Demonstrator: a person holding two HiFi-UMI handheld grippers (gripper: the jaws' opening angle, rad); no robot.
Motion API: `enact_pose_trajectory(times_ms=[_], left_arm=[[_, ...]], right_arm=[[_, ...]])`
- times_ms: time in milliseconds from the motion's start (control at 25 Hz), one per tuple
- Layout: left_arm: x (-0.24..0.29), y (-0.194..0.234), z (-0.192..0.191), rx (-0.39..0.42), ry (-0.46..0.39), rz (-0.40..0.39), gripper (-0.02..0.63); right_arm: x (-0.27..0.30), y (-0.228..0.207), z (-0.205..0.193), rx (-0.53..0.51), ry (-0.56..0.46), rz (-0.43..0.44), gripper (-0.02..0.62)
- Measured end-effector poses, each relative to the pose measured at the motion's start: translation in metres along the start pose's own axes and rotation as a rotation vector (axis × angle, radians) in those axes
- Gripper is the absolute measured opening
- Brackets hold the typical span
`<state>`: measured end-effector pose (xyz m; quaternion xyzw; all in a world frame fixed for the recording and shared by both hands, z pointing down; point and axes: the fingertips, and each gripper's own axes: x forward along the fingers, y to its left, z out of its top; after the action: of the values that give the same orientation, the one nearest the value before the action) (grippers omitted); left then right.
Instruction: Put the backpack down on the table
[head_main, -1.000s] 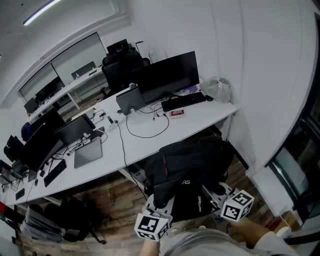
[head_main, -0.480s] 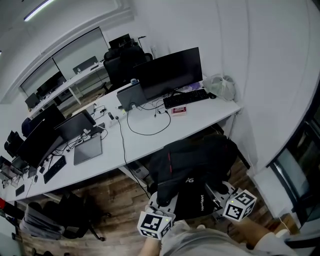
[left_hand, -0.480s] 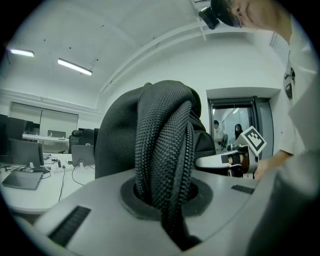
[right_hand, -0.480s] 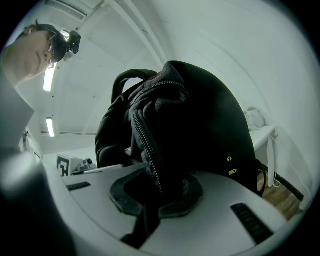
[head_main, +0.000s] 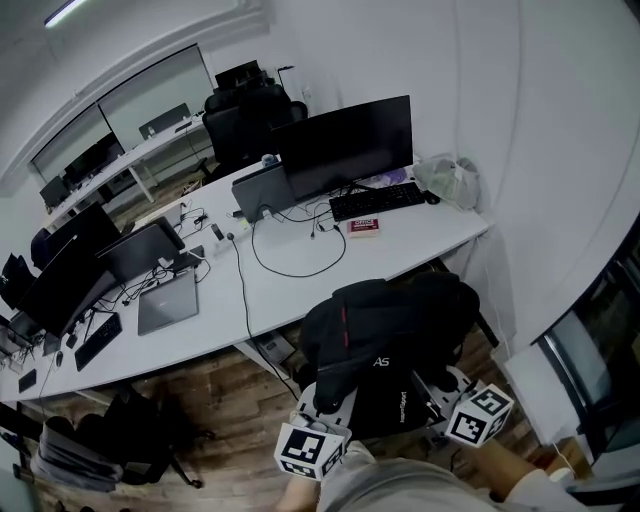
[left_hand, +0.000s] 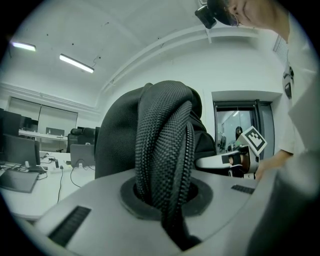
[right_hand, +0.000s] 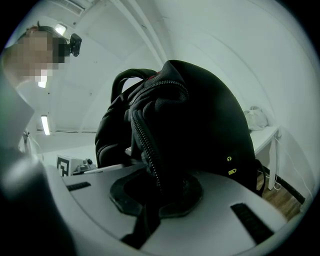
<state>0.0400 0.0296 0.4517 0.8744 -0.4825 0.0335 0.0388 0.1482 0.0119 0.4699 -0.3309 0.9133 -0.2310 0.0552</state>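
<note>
A black backpack (head_main: 385, 335) with a red stripe hangs in the air just in front of the white table (head_main: 300, 285), held from both sides. My left gripper (head_main: 325, 398) is shut on a fold of its woven fabric and zipper (left_hand: 165, 150). My right gripper (head_main: 435, 385) is shut on the zippered edge (right_hand: 150, 150) at the other side of the backpack (right_hand: 200, 120). The bag hides the fingertips of both grippers in the head view. Its lower part hangs below the table's front edge.
On the table stand a large monitor (head_main: 345, 145), a keyboard (head_main: 378, 200), a red and white box (head_main: 363, 227), a laptop (head_main: 165, 300), looping cables (head_main: 300, 262) and a plastic bag (head_main: 448, 180). A white wall (head_main: 540, 150) runs along the right. Another bag (head_main: 145, 430) lies on the wooden floor.
Both grippers and the backpack have moved a little closer to the table; the desk edge now sits nearer the bag's top. Both grips are unchanged.
</note>
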Motion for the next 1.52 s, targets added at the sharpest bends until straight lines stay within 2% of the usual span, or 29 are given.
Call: enact_pose_trajectory(times_ms=[360,880,1240,1520], left_arm=[[0.028,0.071,0.005,-0.015,0.006,-0.013,0.026],[0.044,0.167,0.010,-0.008,-0.003,-0.038,0.025],[0.036,0.207,0.015,-0.008,-0.021,-0.012,0.025],[0.046,0.230,0.012,-0.019,-0.008,0.018,0.025]], right_arm=[[0.072,-0.016,0.012,-0.002,0.005,-0.027,0.025],[0.168,-0.016,0.017,0.018,-0.005,-0.034,0.025],[0.210,-0.004,0.016,0.029,0.009,-0.016,0.025],[0.237,-0.013,0.019,0.035,0.027,0.007,0.025]])
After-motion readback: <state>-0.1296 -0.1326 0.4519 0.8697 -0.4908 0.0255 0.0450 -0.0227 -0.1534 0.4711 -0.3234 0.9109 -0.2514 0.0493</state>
